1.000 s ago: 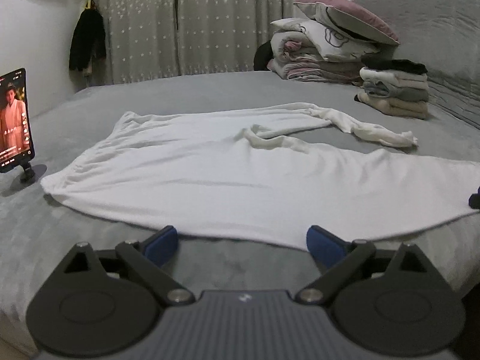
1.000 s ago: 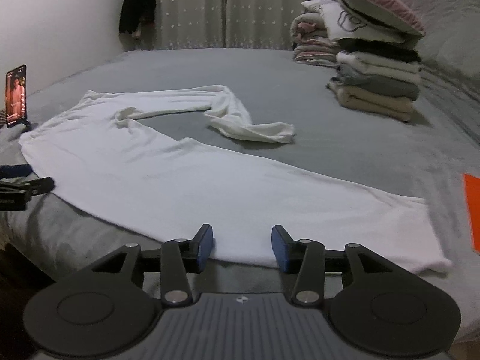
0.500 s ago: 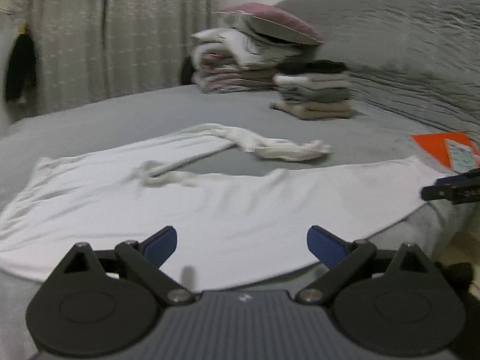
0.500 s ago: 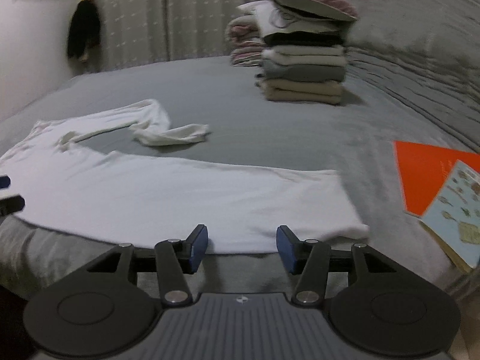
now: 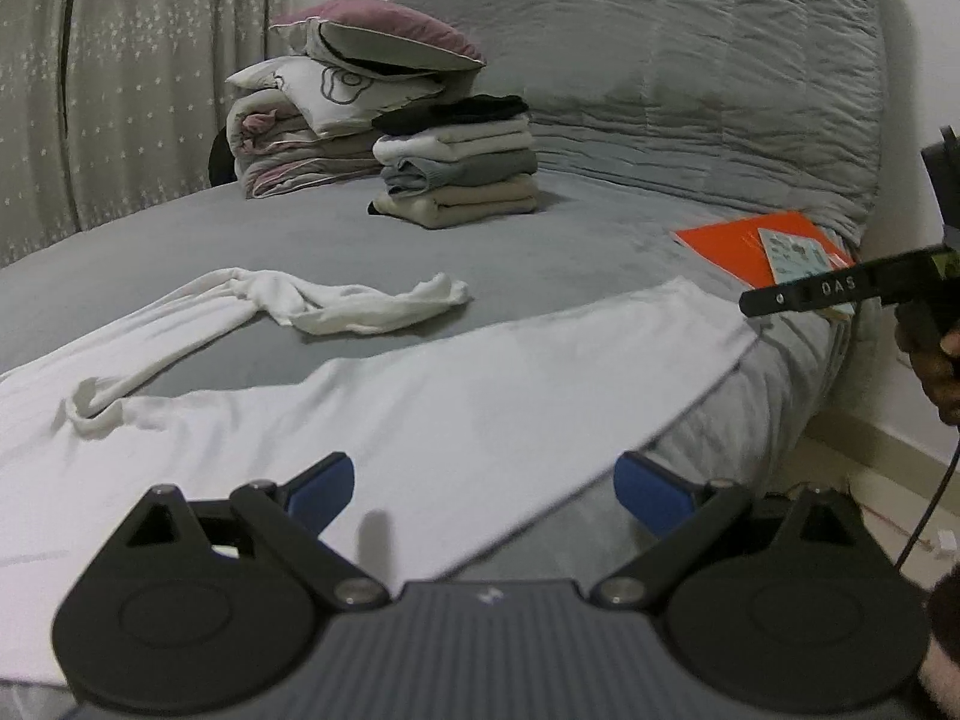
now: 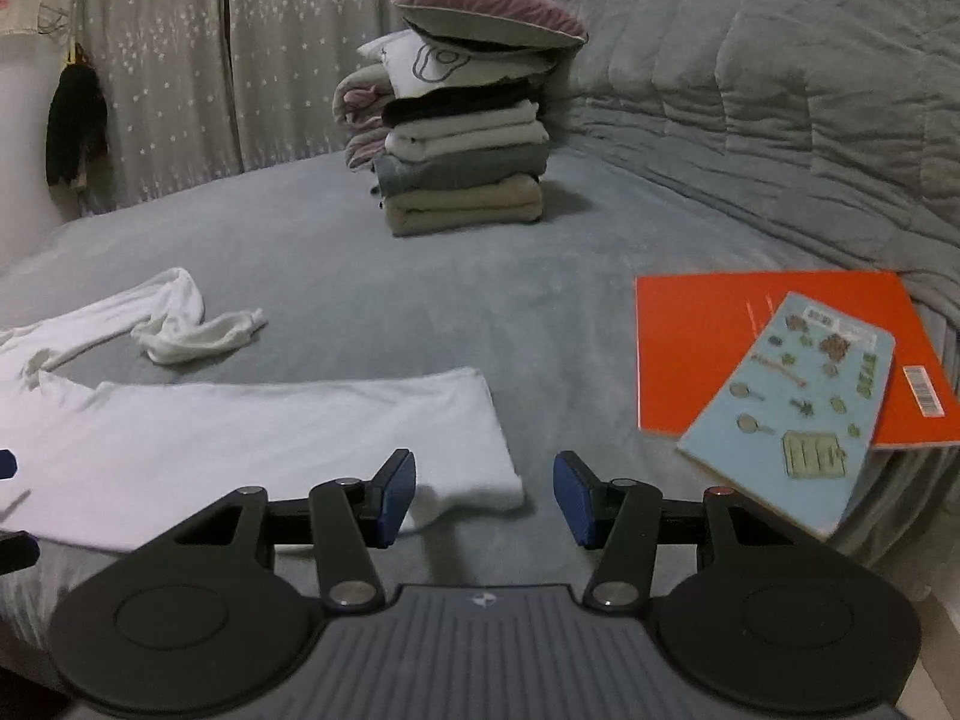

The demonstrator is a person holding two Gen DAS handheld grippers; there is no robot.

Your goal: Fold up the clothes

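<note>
A white long-sleeved garment [image 5: 420, 396] lies spread flat on the grey bed [image 5: 540, 258], one sleeve [image 5: 360, 306] curled across it. My left gripper [image 5: 486, 489] hovers open over the garment's near edge, blue pads wide apart and empty. In the right wrist view the garment's end [image 6: 360, 426] reaches my right gripper [image 6: 486, 495], which is open. The garment's corner lies just ahead of its left pad [image 6: 396, 495], and nothing is pinched. The right gripper's finger [image 5: 798, 294] and a hand [image 5: 936, 360] show at the right edge of the left wrist view.
A stack of folded clothes [image 6: 462, 180] stands mid-bed, with pillows and bedding [image 6: 480, 30] behind it. An orange book [image 6: 720, 348] with a blue booklet [image 6: 798, 408] lies at the right near the padded headboard [image 6: 780, 90]. Curtains [image 6: 180, 60] hang behind. The bed's corner drops to the floor [image 5: 870, 450].
Both views have swung right along the garment toward its end by the headboard. The phone at the left has left view. The right jaws stand slightly wider.
</note>
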